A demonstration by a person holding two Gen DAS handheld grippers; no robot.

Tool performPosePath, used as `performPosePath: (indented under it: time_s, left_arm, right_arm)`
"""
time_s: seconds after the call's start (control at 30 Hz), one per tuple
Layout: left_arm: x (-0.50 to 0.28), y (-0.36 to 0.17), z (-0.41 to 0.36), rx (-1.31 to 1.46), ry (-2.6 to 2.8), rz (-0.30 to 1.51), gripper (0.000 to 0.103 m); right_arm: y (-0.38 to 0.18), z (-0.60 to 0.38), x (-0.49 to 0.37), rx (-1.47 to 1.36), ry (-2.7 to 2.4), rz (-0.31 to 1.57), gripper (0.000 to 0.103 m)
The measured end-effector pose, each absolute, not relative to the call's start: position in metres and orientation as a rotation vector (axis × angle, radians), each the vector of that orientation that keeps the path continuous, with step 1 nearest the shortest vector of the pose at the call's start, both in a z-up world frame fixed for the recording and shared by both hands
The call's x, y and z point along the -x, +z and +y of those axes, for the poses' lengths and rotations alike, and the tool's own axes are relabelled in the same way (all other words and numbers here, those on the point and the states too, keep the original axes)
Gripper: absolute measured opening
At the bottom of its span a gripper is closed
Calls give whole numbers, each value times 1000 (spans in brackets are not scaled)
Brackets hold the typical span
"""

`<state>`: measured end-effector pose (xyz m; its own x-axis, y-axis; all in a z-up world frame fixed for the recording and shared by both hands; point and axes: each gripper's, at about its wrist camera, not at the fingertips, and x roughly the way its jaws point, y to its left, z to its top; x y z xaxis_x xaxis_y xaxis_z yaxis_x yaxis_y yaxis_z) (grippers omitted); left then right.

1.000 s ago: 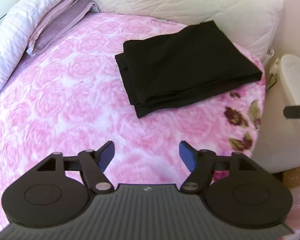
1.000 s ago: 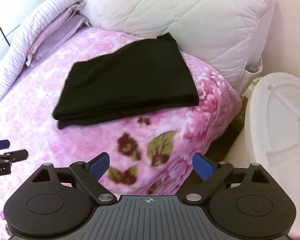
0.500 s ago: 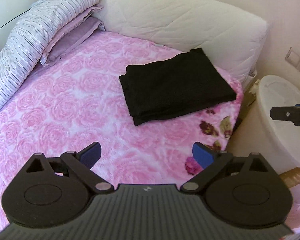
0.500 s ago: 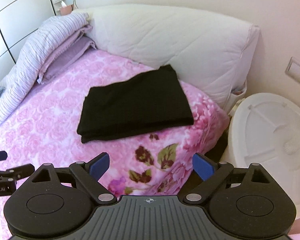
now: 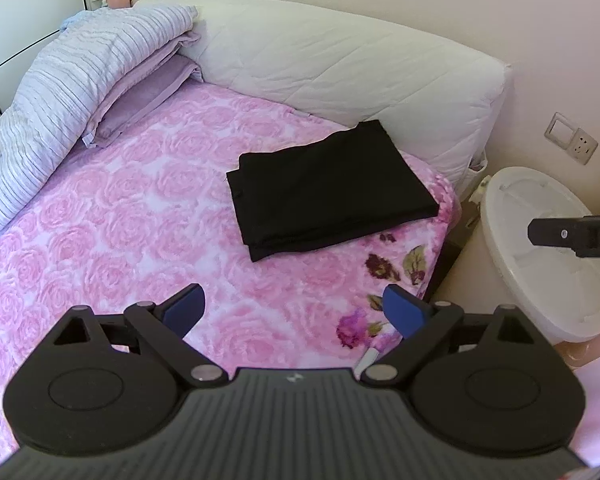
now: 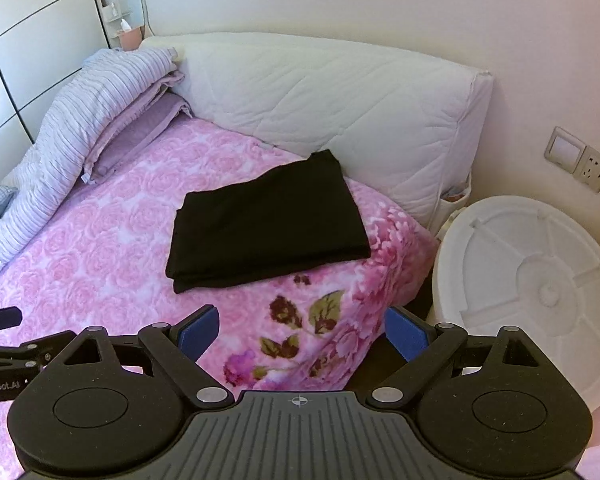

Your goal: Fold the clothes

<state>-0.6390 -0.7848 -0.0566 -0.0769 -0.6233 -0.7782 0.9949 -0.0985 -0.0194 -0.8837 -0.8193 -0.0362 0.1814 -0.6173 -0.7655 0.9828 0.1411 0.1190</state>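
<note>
A black garment [image 5: 328, 196] [image 6: 268, 220] lies folded into a flat rectangle on the pink rose-patterned bedspread [image 5: 120, 220] [image 6: 100, 248], near the bed's corner below the white headboard cushion. My left gripper [image 5: 296, 312] hangs open well back from it, above the bedspread, holding nothing. My right gripper [image 6: 302, 330] is open too, over the bed's corner edge, with nothing between its blue pads. Part of the right gripper shows at the right edge of the left wrist view.
A white quilted cushion [image 5: 340, 64] [image 6: 332, 92] lines the wall. A striped lilac duvet [image 5: 72, 92] [image 6: 92, 112] is piled at the left. A white round lid [image 5: 548, 248] [image 6: 540, 288] stands beside the bed at the right. A wall socket [image 6: 580, 160] is above it.
Both grippers have pulled back and up from the folded garment, which looks smaller now. The left gripper's jaws have widened. The garment has not moved.
</note>
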Motion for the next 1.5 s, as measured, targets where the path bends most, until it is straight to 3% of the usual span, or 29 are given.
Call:
performPosePath:
  time_s: [0.9,1.5]
  left_arm:
    - [641,-40,-773,-678,-1499,700,91]
    - [683,-32,-817,-665,-1362,726,91]
  right_arm:
    - [-3,-800,867,-641,-1267,671,93]
    - [-11,-874,899,-626,-1138,702,93]
